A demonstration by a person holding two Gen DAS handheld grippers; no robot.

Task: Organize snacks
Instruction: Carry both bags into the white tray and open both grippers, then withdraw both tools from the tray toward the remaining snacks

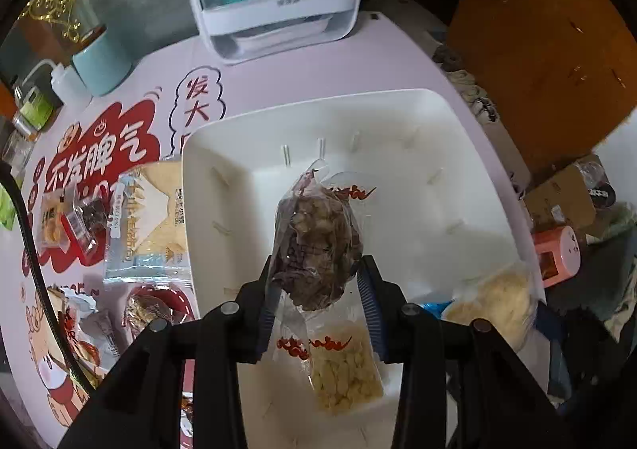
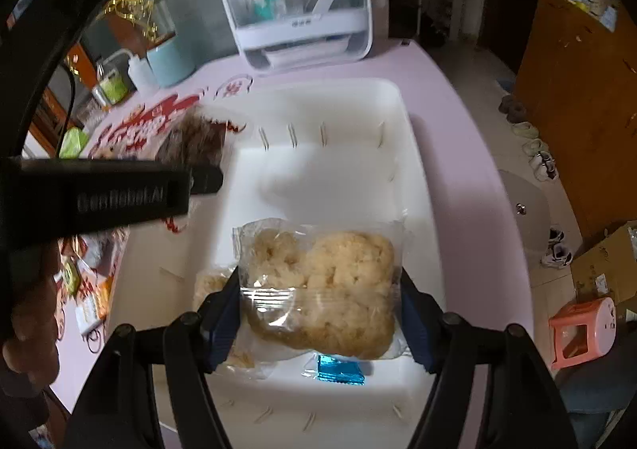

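The left gripper (image 1: 316, 299) is clamped on a dark snack bag (image 1: 316, 246), held over the white bin (image 1: 207, 186); the bag's long axis runs away from the fingers, out toward the bin's far wall, so it hangs above the bin's middle floor; a pale puffed-snack pack (image 1: 344, 369) already lies directly beneath the jaws. The right gripper (image 2: 320, 317) grips a wide pale snack bag (image 2: 322, 285) across its breadth, long axis crosswise between the pads, over the bin's near end, just above a blue wrapper (image 2: 338, 369); both loads look ready to drop, the right one seemingly lower and nearer the floor; more snacks (image 1: 147, 226) wait on the table (image 1: 398, 58) left of the bin.
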